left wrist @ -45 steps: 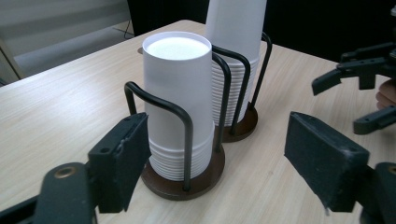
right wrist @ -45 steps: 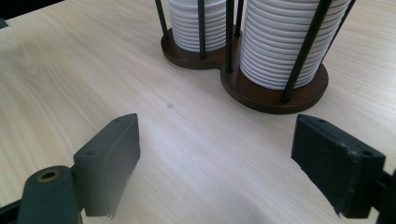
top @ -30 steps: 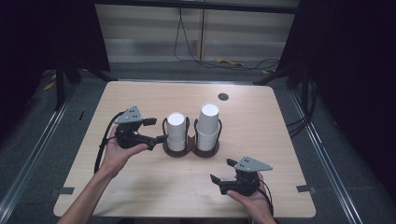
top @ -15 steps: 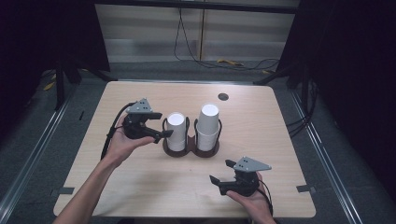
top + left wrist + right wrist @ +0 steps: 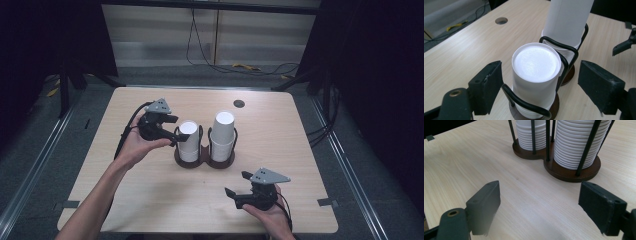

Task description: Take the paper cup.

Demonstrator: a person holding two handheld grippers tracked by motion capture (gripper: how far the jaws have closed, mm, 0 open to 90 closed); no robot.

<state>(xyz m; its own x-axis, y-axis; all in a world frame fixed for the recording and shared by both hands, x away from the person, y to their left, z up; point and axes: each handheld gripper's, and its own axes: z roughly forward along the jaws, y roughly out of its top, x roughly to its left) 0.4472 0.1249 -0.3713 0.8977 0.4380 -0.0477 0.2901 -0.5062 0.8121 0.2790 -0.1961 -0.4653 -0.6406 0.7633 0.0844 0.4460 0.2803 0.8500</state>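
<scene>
A dark wooden holder with black wire loops (image 5: 205, 161) stands mid-table with two stacks of upturned white paper cups. The left stack (image 5: 189, 140) is shorter than the right stack (image 5: 222, 131). My left gripper (image 5: 174, 131) is level with the top of the left stack. In the left gripper view its jaws straddle the top cup (image 5: 535, 67); the left gripper (image 5: 544, 82) is open, the pads are clear of the cup, and the jaws have just been closing a little. My right gripper (image 5: 236, 183) rests open near the front edge, facing the holder base (image 5: 571, 173), with nothing between the right gripper's (image 5: 540, 205) jaws.
A round cable hole (image 5: 239, 103) sits in the tabletop behind the stacks. Tape marks lie at the front left corner (image 5: 66, 204) and front right corner (image 5: 325, 202). Bare wood surrounds the holder. Dark floor and cables lie beyond the far edge.
My left hand has moved right and slightly up, bringing its jaws from beside the left stack to either side of its top cup. The right gripper has stayed put.
</scene>
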